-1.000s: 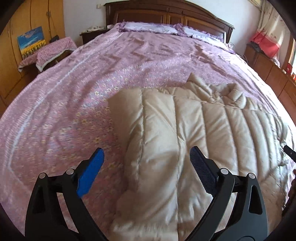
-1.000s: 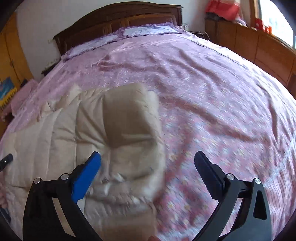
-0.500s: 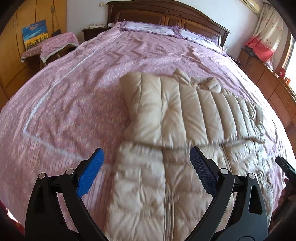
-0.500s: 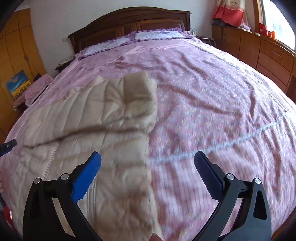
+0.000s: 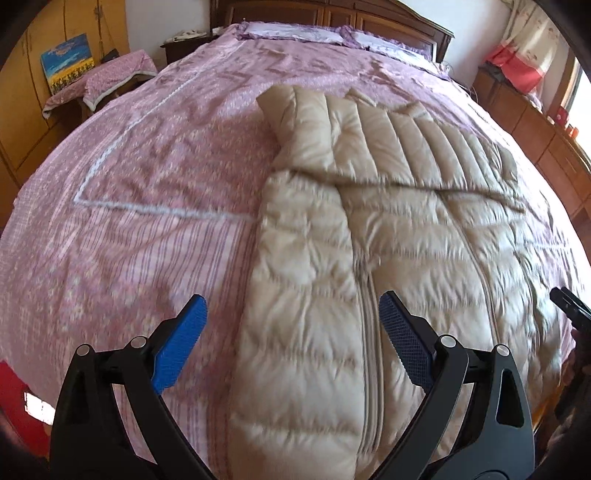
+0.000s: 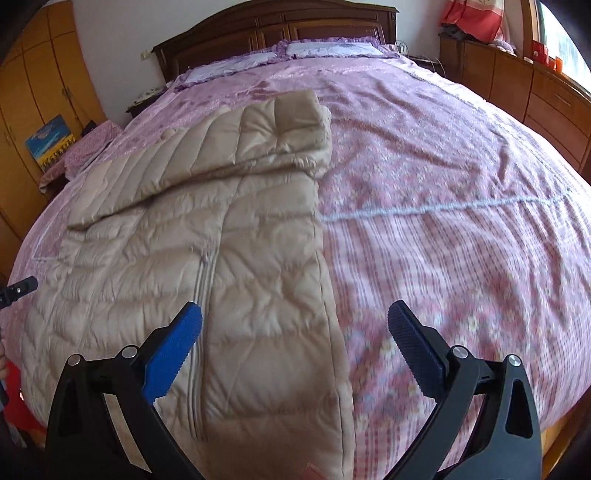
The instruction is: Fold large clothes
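Both wrist views look from the foot of the pink floral-covered bed (image 5: 147, 177) toward the dark wooden headboard (image 6: 280, 26), angled down and hovering close. Left view sits over the beige quilted puffer jacket's (image 5: 369, 240) left edge, right view over its right; both share the jacket.

The jacket (image 5: 388, 229) is spread on the bed (image 5: 155, 192), its sleeves folded across its upper part. Pillows (image 6: 295, 51) are set behind it by the headboard (image 6: 280, 26). Both tongs are held before its hem.
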`<state>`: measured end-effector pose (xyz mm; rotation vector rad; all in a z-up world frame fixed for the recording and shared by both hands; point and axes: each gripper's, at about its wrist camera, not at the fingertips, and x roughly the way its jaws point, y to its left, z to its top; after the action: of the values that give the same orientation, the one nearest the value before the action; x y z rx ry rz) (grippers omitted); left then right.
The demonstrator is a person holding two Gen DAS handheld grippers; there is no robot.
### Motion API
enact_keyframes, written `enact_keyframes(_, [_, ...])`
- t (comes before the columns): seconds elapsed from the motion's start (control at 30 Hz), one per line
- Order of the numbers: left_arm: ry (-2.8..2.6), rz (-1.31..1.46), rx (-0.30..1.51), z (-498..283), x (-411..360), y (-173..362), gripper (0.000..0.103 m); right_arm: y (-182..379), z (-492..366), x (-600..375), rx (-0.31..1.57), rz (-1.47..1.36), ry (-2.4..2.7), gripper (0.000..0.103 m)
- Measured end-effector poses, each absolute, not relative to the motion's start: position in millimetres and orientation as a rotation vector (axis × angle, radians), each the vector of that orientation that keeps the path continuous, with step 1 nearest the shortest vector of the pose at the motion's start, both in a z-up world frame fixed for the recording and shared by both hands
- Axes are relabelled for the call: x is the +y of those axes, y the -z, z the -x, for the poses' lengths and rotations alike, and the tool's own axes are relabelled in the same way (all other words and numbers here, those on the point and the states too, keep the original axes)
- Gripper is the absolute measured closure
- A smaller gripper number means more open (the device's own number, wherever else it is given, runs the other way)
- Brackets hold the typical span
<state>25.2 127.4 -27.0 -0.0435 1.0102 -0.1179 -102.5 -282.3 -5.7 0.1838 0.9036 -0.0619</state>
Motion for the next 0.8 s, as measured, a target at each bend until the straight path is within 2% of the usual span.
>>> enact_keyframes(0.5, [0.204,0.160,1.149,2.2,135.4,54.7,0.009,26.2,130.7,-282.5,0.956,-0.191,0.020,0.006])
enact_keyframes(0.8, [0.236,0.135,1.166,24.9,127.0,59.2,0.009,33.5,139.3,-273.6,0.980,-0.181,-0.006,0.006])
